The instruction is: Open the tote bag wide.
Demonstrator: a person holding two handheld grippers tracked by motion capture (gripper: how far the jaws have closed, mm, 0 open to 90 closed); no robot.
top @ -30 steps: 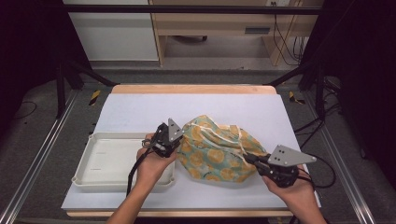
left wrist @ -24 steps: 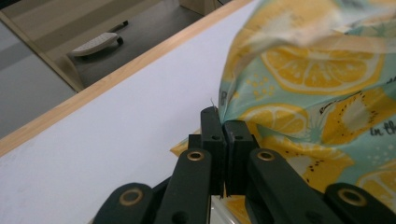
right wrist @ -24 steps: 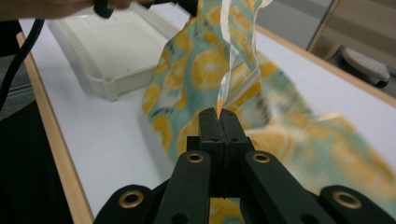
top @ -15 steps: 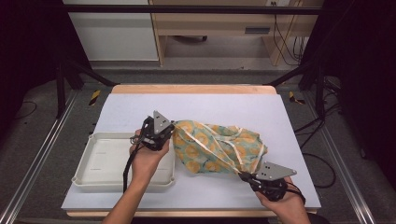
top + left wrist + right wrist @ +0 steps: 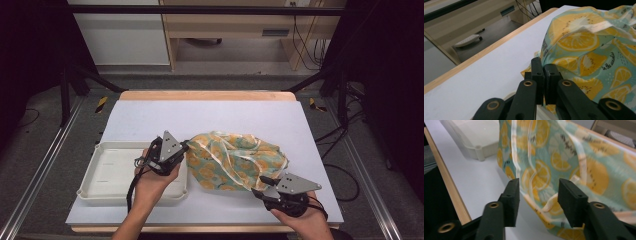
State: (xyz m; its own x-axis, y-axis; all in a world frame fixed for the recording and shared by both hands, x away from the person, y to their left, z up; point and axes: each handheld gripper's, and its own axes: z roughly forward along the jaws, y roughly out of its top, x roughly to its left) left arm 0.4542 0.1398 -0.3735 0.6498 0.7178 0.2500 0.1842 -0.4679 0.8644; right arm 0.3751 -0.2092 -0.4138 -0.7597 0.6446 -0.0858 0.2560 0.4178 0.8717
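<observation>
A cloth bag (image 5: 235, 160) printed with orange slices on pale green lies on the white table top, with cream ribbons across it. My left gripper (image 5: 186, 150) is at the bag's left edge, over the tray's right rim. In the left gripper view the jaws (image 5: 542, 67) are pressed together on a fold of the bag (image 5: 584, 45). My right gripper (image 5: 262, 182) sits low at the bag's front right corner. Its jaws (image 5: 537, 195) have just been opening and stand apart, with the bag's hem (image 5: 564, 150) between them and untouched by the pads.
A shallow white tray (image 5: 100, 172) lies left of the bag, and its corner (image 5: 474, 135) appears in the right gripper view. The table's wooden front edge runs just below both hands. Metal frame rails flank the table.
The left gripper has pulled the bag's left edge toward the tray, so the bag is spread flatter. The right gripper has sunk toward the table's front edge and its jaws have opened off the bag.
</observation>
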